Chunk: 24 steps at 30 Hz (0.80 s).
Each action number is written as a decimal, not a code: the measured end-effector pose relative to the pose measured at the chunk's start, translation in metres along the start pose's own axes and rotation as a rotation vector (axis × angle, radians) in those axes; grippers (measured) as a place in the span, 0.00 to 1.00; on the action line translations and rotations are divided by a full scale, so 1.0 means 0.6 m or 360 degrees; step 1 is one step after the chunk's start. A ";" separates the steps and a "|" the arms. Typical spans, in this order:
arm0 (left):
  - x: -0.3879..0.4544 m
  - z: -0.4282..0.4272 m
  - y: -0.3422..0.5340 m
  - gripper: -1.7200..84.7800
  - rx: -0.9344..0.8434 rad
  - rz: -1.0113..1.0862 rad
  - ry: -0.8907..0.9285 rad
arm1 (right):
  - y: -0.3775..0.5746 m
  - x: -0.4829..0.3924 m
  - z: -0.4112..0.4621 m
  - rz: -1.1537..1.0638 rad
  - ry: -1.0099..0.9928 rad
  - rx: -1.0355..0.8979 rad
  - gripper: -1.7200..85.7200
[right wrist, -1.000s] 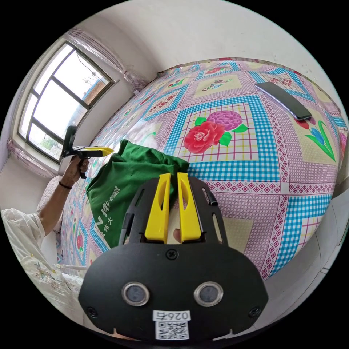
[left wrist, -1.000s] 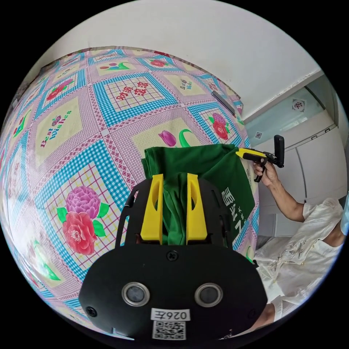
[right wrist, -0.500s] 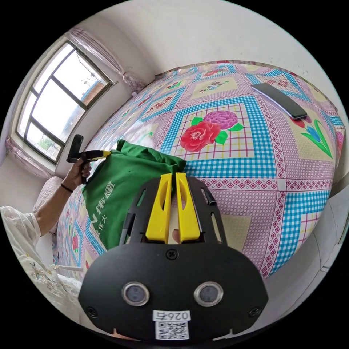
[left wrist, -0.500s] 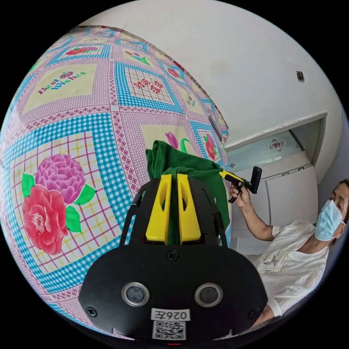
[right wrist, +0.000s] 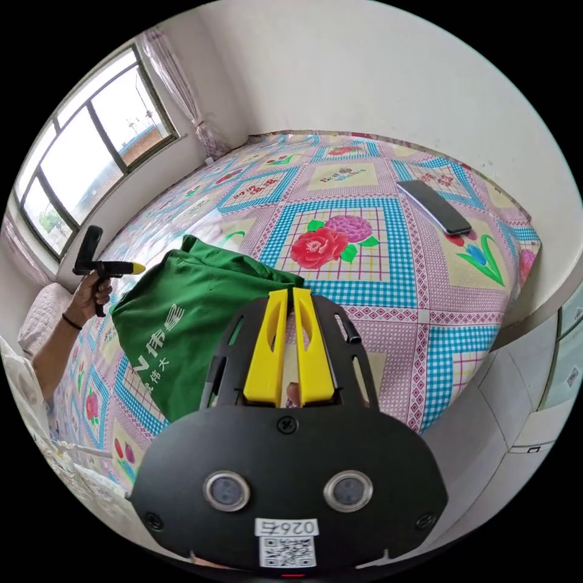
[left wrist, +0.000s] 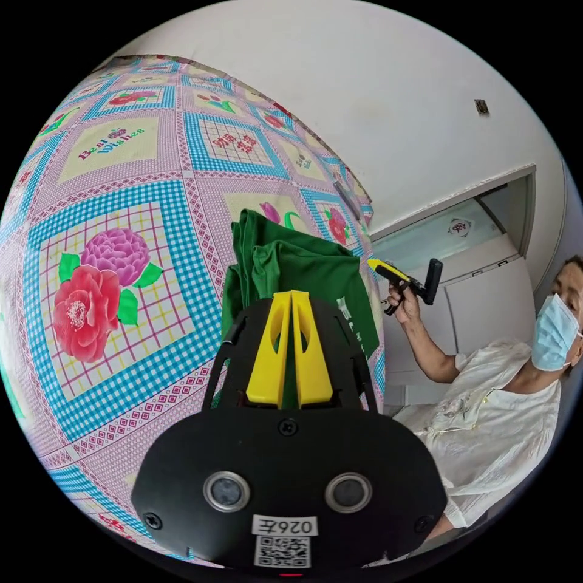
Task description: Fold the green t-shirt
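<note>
While both yellow jaw pairs stand closed with nothing between them, the left gripper (left wrist: 291, 297) and right gripper (right wrist: 290, 294) hover clear of the green t-shirt (right wrist: 182, 328), which lies folded on the patterned bedspread (right wrist: 425, 328), well apart from a dark phone (right wrist: 434, 206).

Left gripper view: rides low and close over the bedspread (left wrist: 121, 182), facing across the bed toward a wall.
Right gripper view: higher, looking across the bed toward the window (right wrist: 79, 158).
Shared: the green t-shirt (left wrist: 303, 273) (right wrist: 182, 316), the floral bedspread.
</note>
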State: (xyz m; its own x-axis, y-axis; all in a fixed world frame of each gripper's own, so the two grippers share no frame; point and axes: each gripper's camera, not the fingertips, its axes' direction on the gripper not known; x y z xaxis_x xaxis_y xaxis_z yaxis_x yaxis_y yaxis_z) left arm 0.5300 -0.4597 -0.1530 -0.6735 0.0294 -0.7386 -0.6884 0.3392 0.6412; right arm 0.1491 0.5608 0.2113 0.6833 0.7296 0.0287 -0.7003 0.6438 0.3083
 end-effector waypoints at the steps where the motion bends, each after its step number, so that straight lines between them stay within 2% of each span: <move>1: -0.003 0.025 0.001 0.01 -0.0109 -0.0024 -0.0098 | 0.005 -0.025 -0.005 -0.0064 0.0017 0.0028 0.01; 3: -0.015 0.049 0.000 0.01 -0.0226 -0.0070 -0.0221 | 0.012 -0.065 0.003 -0.0173 -0.0006 0.0032 0.01; 5: -0.027 0.034 0.011 0.01 -0.0062 -0.0155 -0.0146 | 0.023 -0.107 0.045 -0.0304 -0.0004 -0.0080 0.01; 7: -0.033 0.015 0.025 0.01 0.0047 -0.0205 -0.0152 | 0.036 -0.105 0.083 -0.0299 0.0074 -0.0189 0.01; 11: -0.054 -0.019 0.071 0.01 0.0069 -0.0405 -0.0325 | 0.054 -0.035 0.085 -0.0135 -0.0122 -0.0180 0.01; 17: 0.051 -0.006 0.159 0.01 0.0296 -0.0203 -0.0072 | 0.053 -0.036 0.047 -0.0168 -0.0101 -0.0045 0.01; 19: 0.074 0.021 0.181 0.01 0.0282 -0.0211 -0.0164 | 0.047 -0.047 0.055 -0.0202 -0.0120 -0.0018 0.01; 23: 0.059 0.058 0.220 0.01 0.0171 -0.0409 -0.0646 | 0.028 -0.041 0.121 -0.0256 0.0031 -0.0135 0.01; 24: 0.056 0.057 0.226 0.01 0.0206 -0.0379 -0.0583 | 0.031 -0.035 0.132 -0.0275 0.0045 -0.0184 0.01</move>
State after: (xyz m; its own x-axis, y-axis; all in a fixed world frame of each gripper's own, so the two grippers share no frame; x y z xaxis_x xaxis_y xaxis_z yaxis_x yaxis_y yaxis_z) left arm 0.4229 -0.3807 -0.0981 -0.3448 0.2595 -0.9021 -0.7574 0.4907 0.4307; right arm 0.1385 0.5391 0.2918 0.7906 0.6109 -0.0422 -0.5931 0.7811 0.1951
